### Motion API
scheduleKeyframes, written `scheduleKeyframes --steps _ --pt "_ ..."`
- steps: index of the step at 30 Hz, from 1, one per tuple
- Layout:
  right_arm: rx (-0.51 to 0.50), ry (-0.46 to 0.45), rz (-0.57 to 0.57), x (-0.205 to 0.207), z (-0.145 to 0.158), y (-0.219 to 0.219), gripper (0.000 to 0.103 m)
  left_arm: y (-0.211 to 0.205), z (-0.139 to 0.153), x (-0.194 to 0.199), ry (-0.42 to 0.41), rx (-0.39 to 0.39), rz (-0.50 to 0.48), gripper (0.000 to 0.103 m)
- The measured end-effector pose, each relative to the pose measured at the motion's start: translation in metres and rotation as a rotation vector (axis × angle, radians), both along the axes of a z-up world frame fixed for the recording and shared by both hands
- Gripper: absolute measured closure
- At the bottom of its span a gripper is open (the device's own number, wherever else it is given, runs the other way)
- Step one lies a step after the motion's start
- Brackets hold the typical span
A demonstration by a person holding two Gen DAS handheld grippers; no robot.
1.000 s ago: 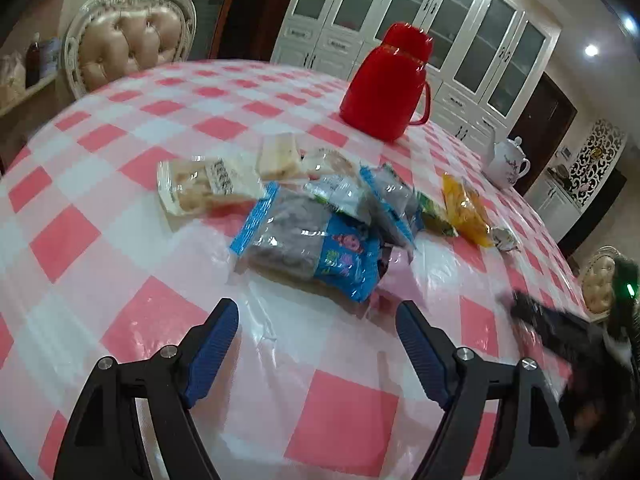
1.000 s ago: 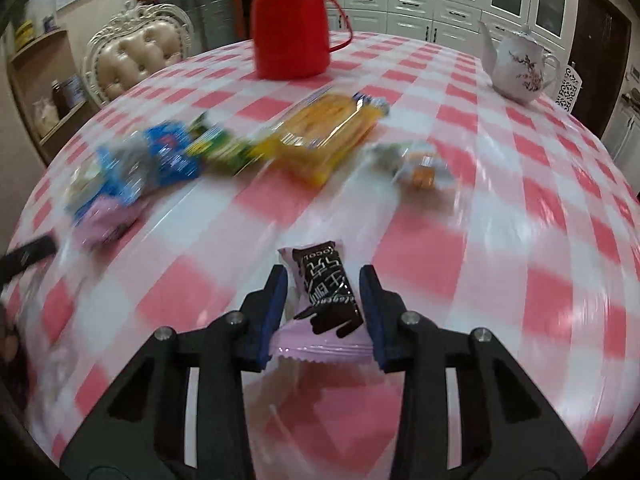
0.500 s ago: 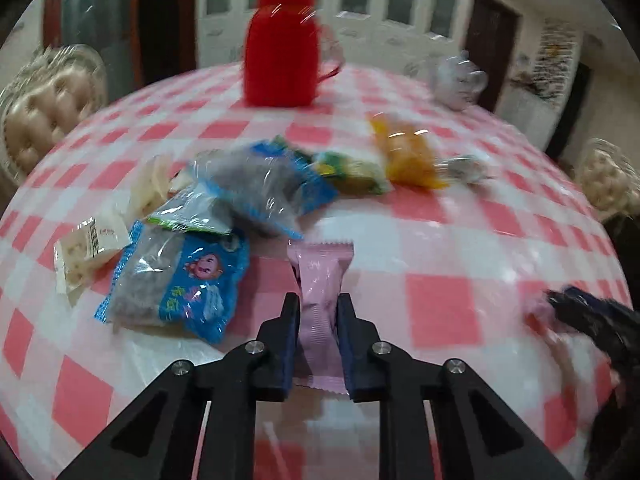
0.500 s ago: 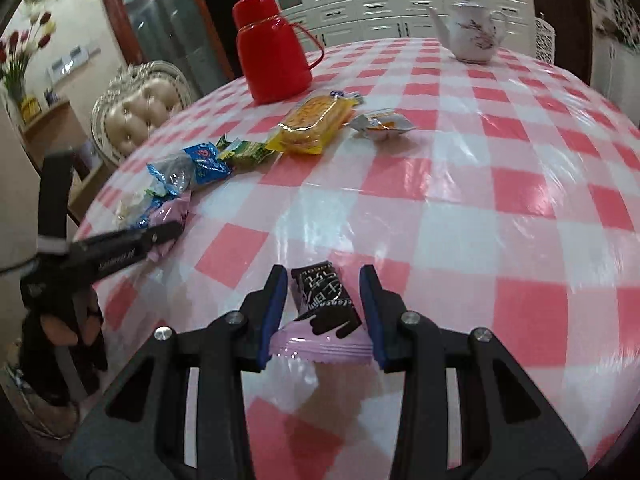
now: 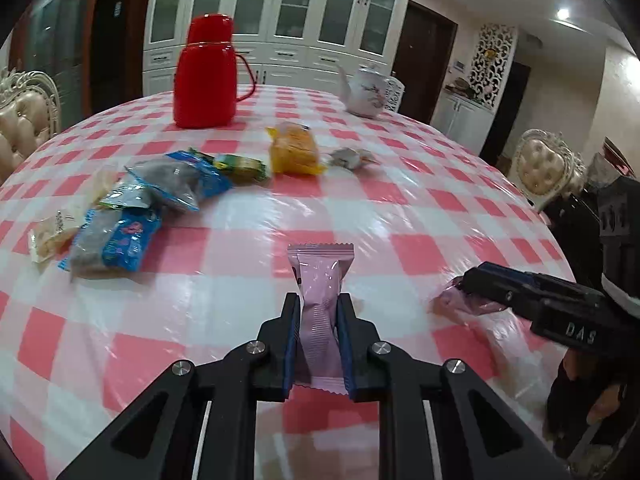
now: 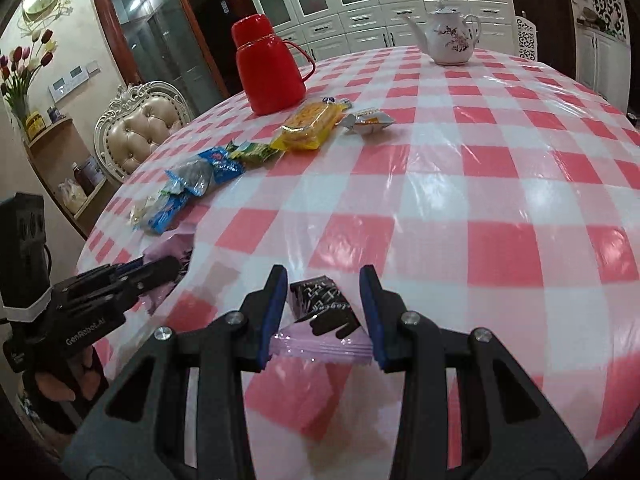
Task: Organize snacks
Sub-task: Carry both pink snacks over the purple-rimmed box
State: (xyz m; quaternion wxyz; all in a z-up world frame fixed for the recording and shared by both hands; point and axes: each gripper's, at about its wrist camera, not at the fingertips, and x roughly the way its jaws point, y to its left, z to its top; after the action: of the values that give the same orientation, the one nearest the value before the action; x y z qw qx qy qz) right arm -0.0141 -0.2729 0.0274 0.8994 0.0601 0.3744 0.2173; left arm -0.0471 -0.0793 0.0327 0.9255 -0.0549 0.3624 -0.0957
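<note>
My left gripper point(image 5: 318, 304) is shut on a pink snack packet point(image 5: 320, 280), held back side up just above the tablecloth. My right gripper point(image 6: 323, 280) is shut on a second pink packet with a black printed front point(image 6: 324, 312), low over the table's near edge. In the left wrist view the right gripper point(image 5: 464, 280) shows at the right with its packet point(image 5: 452, 302). In the right wrist view the left gripper point(image 6: 176, 264) shows at the left. A row of loose snacks lies further back: blue packets point(image 5: 120, 240), a green one point(image 5: 240, 166), a yellow one point(image 5: 294, 150).
A round table with a pink-and-white checked cloth point(image 6: 480, 184) carries a red thermos point(image 5: 206, 74) and a white teapot point(image 5: 366, 92) at the back. A small silver packet point(image 6: 370, 120) lies beside the yellow one. Upholstered chairs point(image 6: 140, 132) stand around the table.
My left gripper went from open near the blue packets to shut on the pink packet, then swung right with it. My right gripper kept its packet and moved toward the near edge.
</note>
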Motion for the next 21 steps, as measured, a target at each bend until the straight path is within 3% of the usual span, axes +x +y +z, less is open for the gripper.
scheduleKeyframes --steps 11,21 --pt "-0.066 -0.023 -0.014 -0.053 0.009 -0.006 0.061 -0.021 -0.001 -0.032 0.047 -0.019 -0.035 0.084" --pt "-0.142 -0.095 -0.040 -0.102 0.029 -0.028 0.062 -0.069 0.008 -0.063 0.033 0.046 -0.147 0.084"
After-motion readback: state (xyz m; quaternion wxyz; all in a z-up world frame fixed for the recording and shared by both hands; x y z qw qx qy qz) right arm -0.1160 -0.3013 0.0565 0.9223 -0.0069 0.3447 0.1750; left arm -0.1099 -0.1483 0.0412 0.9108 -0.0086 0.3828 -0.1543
